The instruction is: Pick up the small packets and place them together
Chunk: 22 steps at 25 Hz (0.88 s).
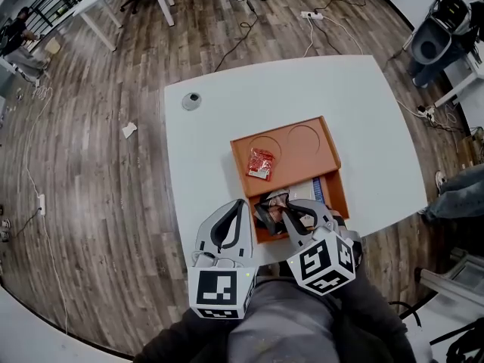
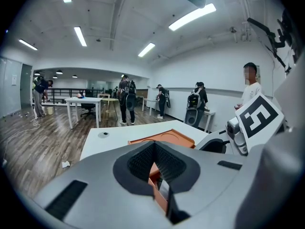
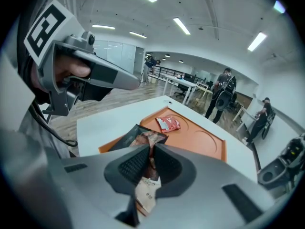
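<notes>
**Dark packet in right gripper, red one waiting in tray**

- Table [image 1: 363, 112]: white; the orange tray [image 1: 318, 153] sits mid-table and reaches its near edge.
- Tray has two round recesses on the far side. The near right section holds a blue-white item [image 1: 319, 190]; can't tell what it is.
- Left gripper [image 1: 236, 212]: jaws together, nothing in them, parked just left of the tray's near left corner.
- Right gripper [image 1: 281, 212]: clamped on the dark packet [image 1: 274, 203] over the tray's near edge. The pads pinch it partway along, and most of it sticks out past the tips. It looks clear of the tray floor.
- Red packet [image 1: 260, 163]: lies flat at the far left recess, well apart from both grippers.

Judgement: pick is done, so the next step is a carry to the far left and a drop beside the red packet.

Risks:
- The grip is on a slick film, so a fast swing could let the packet slide out.
- Letting go too high could let it flutter off target, over the tray wall.
- Coming in too low, the packet's free end could shove the red packet away.
- The left gripper sits close by, so the right one's body could clip it on the way.
</notes>
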Motion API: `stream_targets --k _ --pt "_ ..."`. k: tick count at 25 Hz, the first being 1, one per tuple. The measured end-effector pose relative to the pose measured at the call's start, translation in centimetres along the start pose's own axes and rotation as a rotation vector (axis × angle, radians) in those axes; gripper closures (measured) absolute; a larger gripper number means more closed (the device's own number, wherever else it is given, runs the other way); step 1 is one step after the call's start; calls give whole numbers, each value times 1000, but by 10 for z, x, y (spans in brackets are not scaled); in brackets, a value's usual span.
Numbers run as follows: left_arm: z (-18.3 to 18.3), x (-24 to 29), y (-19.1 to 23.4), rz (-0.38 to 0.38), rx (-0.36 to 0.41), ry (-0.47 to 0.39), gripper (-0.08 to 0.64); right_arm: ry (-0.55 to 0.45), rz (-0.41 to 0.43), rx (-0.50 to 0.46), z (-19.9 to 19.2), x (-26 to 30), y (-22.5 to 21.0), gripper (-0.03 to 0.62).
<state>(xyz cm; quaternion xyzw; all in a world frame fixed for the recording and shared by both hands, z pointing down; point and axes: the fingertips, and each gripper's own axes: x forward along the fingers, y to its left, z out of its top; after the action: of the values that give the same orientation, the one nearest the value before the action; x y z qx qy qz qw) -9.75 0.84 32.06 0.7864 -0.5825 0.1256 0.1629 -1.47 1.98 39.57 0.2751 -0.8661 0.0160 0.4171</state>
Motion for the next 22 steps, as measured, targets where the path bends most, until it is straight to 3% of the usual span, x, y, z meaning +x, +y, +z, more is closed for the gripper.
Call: stream_targets --k 16,22 --pt "36 45 10 80 -1 -51 563 -78 -64 -35 31 12 -92 552" --pt "30 65 17 100 -23 -22 563 -72 -54 -27 30 30 -112 552"
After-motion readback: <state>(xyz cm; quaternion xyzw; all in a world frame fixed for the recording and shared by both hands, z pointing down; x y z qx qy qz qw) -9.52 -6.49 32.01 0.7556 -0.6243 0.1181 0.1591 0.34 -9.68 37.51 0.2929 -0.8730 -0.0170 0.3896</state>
